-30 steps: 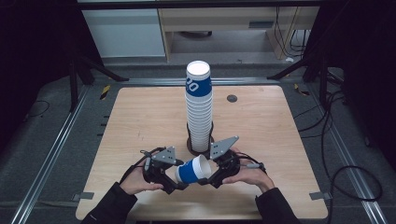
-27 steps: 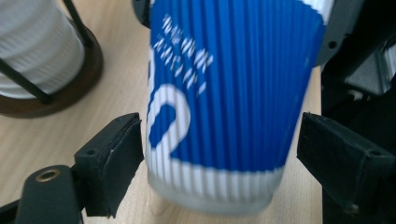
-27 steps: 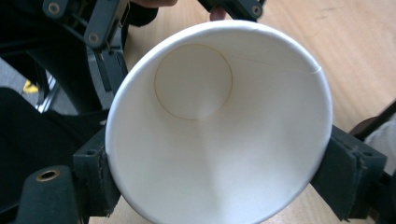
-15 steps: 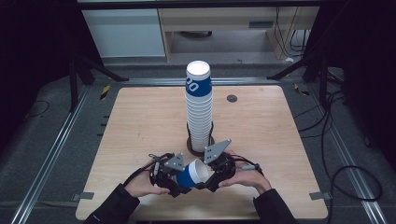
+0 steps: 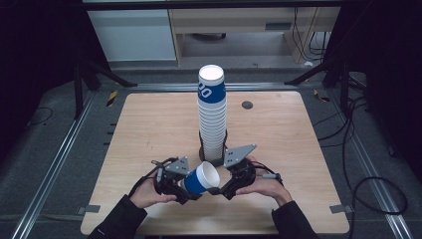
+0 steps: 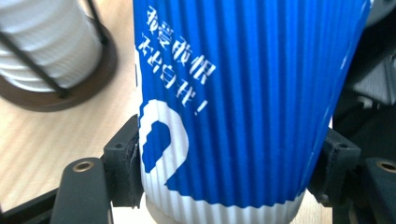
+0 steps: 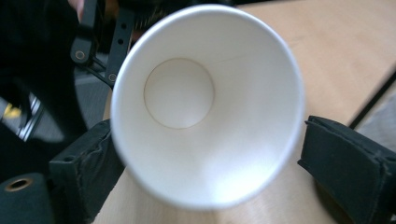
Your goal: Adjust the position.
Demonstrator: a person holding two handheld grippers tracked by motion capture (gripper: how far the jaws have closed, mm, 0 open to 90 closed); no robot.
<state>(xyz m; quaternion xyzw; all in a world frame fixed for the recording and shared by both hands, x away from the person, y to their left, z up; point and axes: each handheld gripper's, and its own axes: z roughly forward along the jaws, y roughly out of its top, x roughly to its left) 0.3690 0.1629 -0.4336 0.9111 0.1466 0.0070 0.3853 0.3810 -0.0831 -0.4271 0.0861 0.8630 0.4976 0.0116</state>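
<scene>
So the cup (image 5: 200, 178) has tipped up since a second ago. It was lying more or less flat between the two grippers, and now its open mouth points up and right, toward the right gripper (image 5: 222, 187). Both hands have also slid a bit closer to the front edge of the table (image 5: 149, 124). My guess is it's a handover, or they're turning it before it goes onto the stack (image 5: 212, 114) in the holder just behind.

The left gripper (image 5: 185, 191) is clamped on the cup near its base. In the left gripper view, both pads press the ribbed blue wall (image 6: 243, 107).

The right one is spread wide. In the right gripper view, its jaws sit either side of the rim (image 7: 205, 105), the left pad about touching it and the right one apart. So it isn't gripping anything yet.
</scene>
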